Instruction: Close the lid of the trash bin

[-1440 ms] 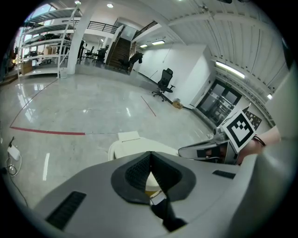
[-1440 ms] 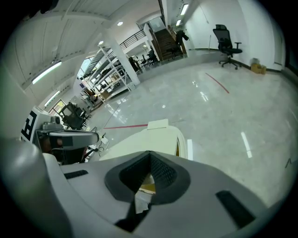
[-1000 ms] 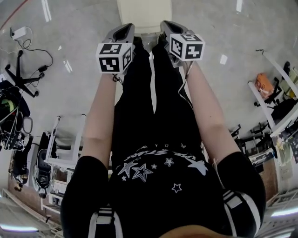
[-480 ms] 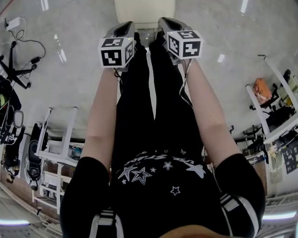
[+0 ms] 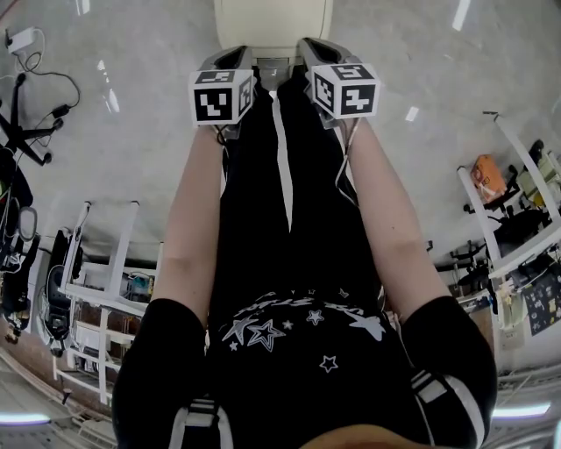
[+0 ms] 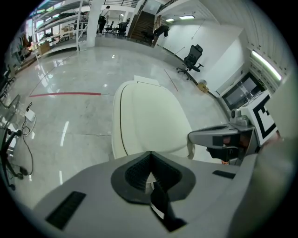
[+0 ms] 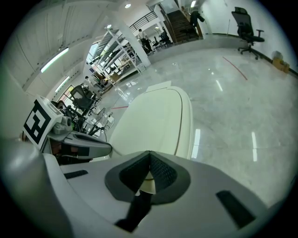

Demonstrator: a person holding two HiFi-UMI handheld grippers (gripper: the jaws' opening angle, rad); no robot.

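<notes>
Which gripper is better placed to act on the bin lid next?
Right, but only marginally. The left gripper and right gripper sit side by side, jaws shut, at the near edge of the cream lid, which already looks down. In the head view the right one reaches slightly further over it.

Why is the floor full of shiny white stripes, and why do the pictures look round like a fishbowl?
Left gripper view: ceiling lights glare off the glossy floor, and the wide lens bends everything, leaving dark corners. Right gripper view: the same streaks, bulge and dark corners. Head view: streaks again, and straight things curve near the edges.
</notes>
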